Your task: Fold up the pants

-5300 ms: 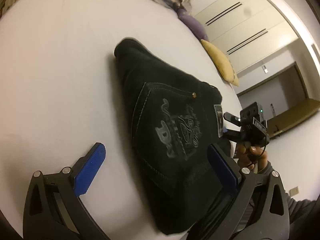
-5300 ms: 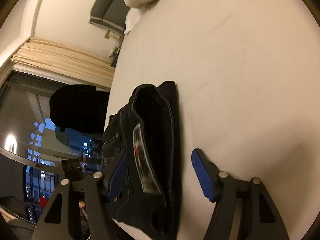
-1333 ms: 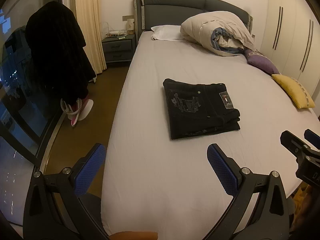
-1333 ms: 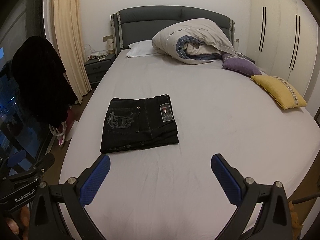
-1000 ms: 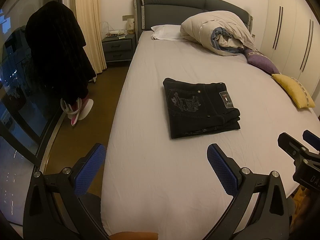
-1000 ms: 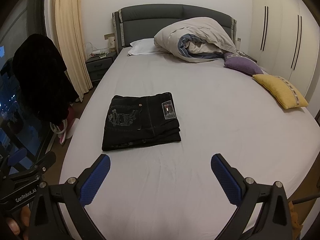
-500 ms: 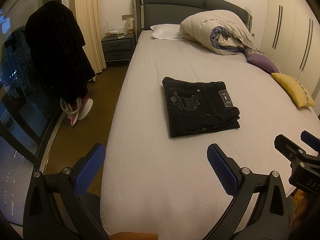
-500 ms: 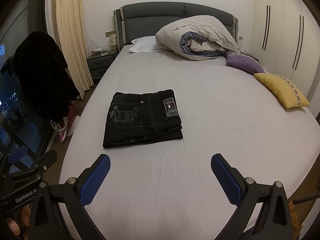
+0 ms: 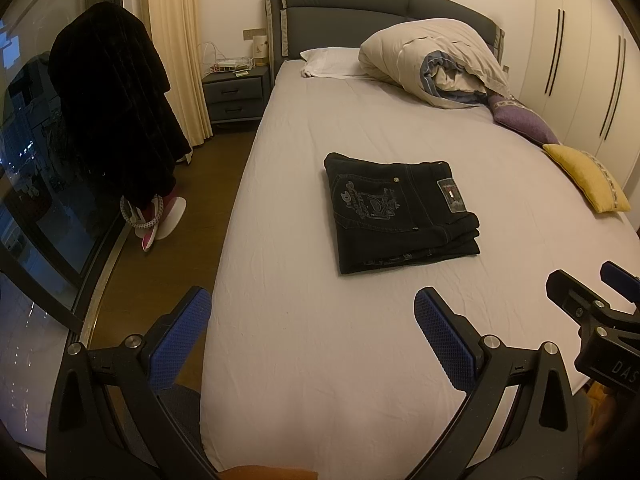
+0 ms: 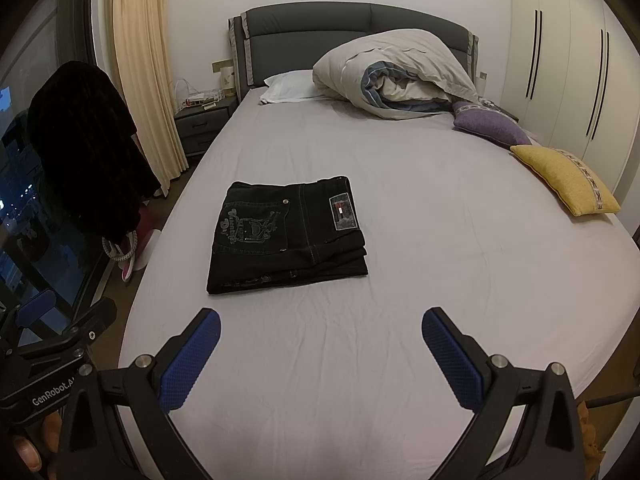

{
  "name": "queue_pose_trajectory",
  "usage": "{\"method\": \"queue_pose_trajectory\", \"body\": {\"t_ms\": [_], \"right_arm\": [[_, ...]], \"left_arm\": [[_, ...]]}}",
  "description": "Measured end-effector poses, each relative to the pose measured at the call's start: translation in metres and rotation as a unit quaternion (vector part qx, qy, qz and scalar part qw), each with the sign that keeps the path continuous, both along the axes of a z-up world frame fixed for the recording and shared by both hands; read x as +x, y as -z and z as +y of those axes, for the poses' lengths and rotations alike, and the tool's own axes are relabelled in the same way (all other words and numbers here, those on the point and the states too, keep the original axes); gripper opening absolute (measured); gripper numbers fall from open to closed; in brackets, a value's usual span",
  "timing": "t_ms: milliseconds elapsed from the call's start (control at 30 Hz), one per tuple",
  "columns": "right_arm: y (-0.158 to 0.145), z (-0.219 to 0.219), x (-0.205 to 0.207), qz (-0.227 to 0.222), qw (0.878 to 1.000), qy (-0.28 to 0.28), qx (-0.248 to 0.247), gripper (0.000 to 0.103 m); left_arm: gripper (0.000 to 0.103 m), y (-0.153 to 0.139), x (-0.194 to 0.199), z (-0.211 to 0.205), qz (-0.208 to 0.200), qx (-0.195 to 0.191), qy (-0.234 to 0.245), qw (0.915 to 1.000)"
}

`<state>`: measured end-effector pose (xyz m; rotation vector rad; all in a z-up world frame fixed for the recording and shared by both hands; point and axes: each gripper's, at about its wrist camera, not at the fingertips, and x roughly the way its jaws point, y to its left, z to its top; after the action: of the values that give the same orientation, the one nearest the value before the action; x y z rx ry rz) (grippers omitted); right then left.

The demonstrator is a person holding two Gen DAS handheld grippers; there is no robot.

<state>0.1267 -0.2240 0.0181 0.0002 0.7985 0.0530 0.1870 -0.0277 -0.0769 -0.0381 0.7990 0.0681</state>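
Bedroom's grey bed [image 10: 400, 240] carries the folded pants [image 10: 286, 232], mid-mattress (stacked square). Both your left gripper [image 9: 308, 334] and right gripper [image 10: 320, 354] hang empty, fingers apart; leave the fold undisturbed.

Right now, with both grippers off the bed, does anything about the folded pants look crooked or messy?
Nothing stands out. The black jeans lie flat in a compact folded stack on the bed sheet, layers roughly aligned, lying slightly askew to the bed. The left gripper and right gripper are open, holding nothing.
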Motion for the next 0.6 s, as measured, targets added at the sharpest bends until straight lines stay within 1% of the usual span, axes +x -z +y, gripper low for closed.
{"method": "queue_pose_trajectory", "body": {"t_ms": [200,600], "right_arm": [[0.0001,0.0005,-0.0002,0.001,1.000,0.000,0.000,0.103],[0.0008,0.0008,-0.0008,0.002,1.000,0.000,0.000,0.103]], "left_arm": [[0.103,-0.0009,-0.0007,0.0007,0.001,0.000,-0.001,1.0000],[0.103,0.0077,-0.0011,-0.0004,0.005,0.001,-0.001,1.0000]]}}
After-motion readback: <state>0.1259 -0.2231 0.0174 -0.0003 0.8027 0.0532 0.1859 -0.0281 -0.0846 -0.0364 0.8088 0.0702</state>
